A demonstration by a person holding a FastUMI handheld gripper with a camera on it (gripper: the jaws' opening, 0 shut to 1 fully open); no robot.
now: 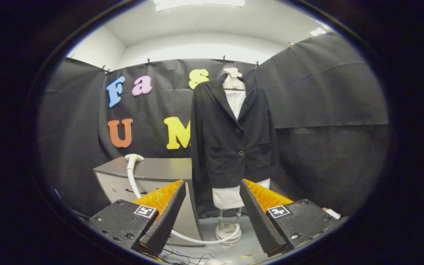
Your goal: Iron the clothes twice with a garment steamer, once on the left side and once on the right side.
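The gripper stands spread and empty, fingers framing the dark jacket at twelve o'clock on its mannequin stand, hung upright for steaming, while the steamer head rests at ten o'clock on the grey cabinet, within reach.
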